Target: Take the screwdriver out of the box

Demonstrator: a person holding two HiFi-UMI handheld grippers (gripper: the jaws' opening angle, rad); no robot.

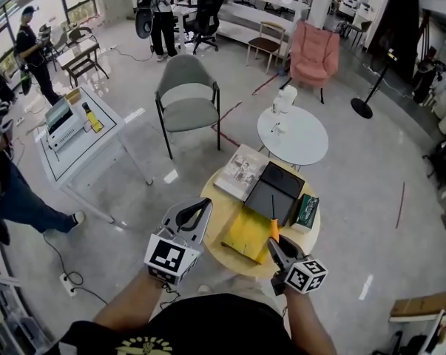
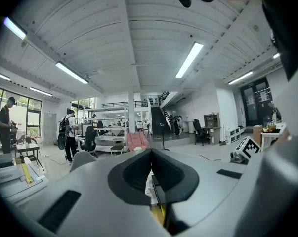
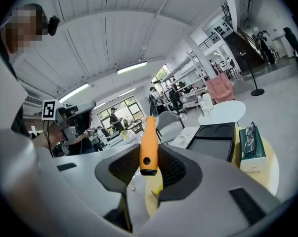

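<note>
An orange-handled screwdriver is lifted off the round wooden table, its thin dark shaft pointing away over the open black box. My right gripper is shut on the handle. In the right gripper view the orange handle stands upright between the pads, and the black box lies beyond to the right. My left gripper hovers over the table's left edge, apart from the box. Its jaws meet at the tips with nothing between them, also in the left gripper view.
On the round table lie a book, a yellow sheet and a green case with glasses on it. Beyond stand a white round table, a grey chair and a white workbench. A person stands at the left edge.
</note>
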